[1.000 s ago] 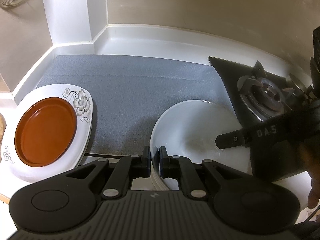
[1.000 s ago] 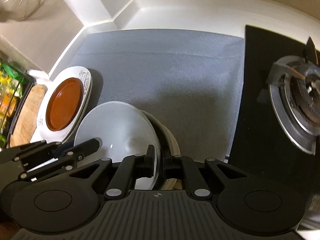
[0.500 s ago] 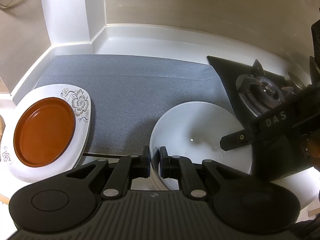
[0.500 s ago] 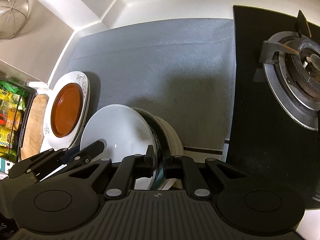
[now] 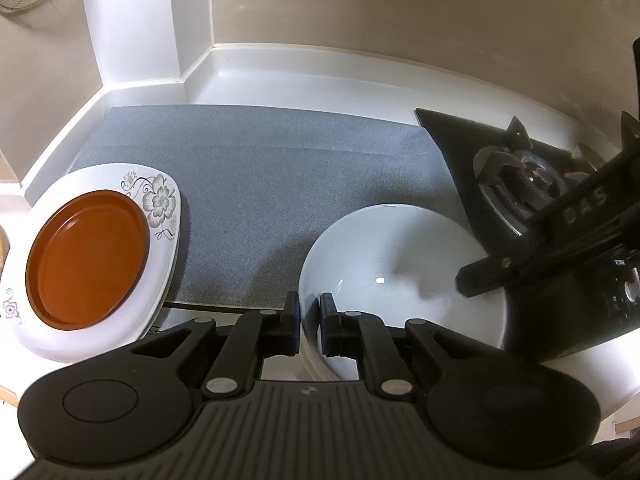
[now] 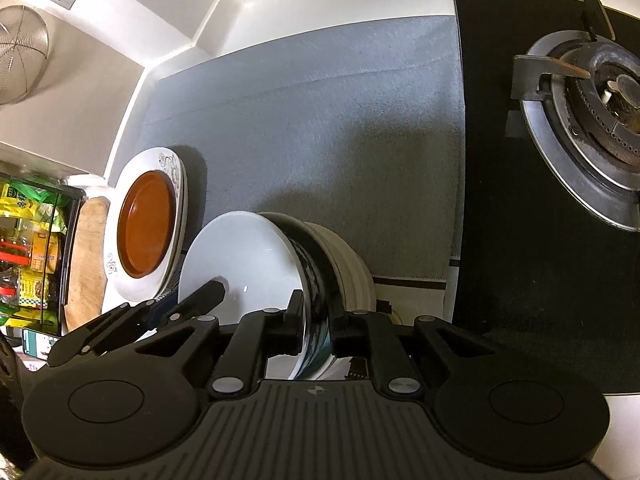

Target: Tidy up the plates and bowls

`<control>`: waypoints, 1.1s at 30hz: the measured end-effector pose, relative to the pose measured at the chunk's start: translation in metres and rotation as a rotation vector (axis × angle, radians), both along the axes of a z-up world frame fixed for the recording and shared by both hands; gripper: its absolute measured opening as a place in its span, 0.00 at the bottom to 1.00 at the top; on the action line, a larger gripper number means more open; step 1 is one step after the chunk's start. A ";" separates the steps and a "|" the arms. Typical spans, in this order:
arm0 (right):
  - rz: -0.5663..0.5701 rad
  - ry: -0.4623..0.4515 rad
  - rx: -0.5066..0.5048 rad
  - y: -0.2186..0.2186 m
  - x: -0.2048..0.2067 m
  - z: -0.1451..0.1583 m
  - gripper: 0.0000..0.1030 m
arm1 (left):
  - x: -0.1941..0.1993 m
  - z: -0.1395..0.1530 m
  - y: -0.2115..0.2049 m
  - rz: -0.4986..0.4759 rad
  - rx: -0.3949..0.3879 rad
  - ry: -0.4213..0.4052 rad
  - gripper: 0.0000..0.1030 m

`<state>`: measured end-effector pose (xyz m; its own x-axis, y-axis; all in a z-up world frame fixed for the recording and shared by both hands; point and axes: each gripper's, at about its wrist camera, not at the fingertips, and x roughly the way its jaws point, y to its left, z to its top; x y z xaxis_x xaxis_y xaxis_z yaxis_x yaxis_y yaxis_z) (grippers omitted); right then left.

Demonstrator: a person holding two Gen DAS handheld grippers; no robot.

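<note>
A white bowl [image 5: 400, 264] with a dark patterned outside [image 6: 240, 264] is held by both grippers above the grey mat. My left gripper [image 5: 309, 320] is shut on its near rim. My right gripper [image 6: 316, 320] is shut on the opposite rim. Under the bowl sits a stack of cream bowls [image 6: 352, 276]. An orange plate [image 5: 86, 258] lies on a white flowered plate [image 5: 160, 200] at the left; both also show in the right wrist view, the orange plate [image 6: 146, 224] on the flowered plate [image 6: 176, 168].
A grey mat [image 5: 280, 176] covers the white counter. A black gas stove [image 6: 540, 160] with a burner [image 6: 600, 96] stands to the right. A wooden board [image 6: 86, 264] and a rack of packets [image 6: 28, 240] are at the far left. A wire strainer [image 6: 20, 64] hangs on the wall.
Both grippers have risen with the white bowl, tilting it and lifting it off the stack of cream bowls. The plates at the left have not moved.
</note>
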<state>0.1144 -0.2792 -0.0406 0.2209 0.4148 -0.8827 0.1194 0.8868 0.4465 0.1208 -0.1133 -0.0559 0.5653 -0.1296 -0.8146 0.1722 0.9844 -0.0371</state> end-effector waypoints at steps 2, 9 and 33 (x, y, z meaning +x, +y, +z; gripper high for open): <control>-0.005 0.001 0.005 -0.002 -0.001 0.002 0.13 | 0.000 0.000 0.000 0.000 0.003 -0.001 0.09; -0.001 -0.007 0.008 -0.004 -0.003 0.004 0.13 | -0.001 0.000 0.000 0.002 0.003 -0.005 0.09; 0.115 -0.147 -0.130 0.007 -0.010 -0.004 0.30 | -0.007 0.004 0.003 0.024 -0.013 -0.021 0.35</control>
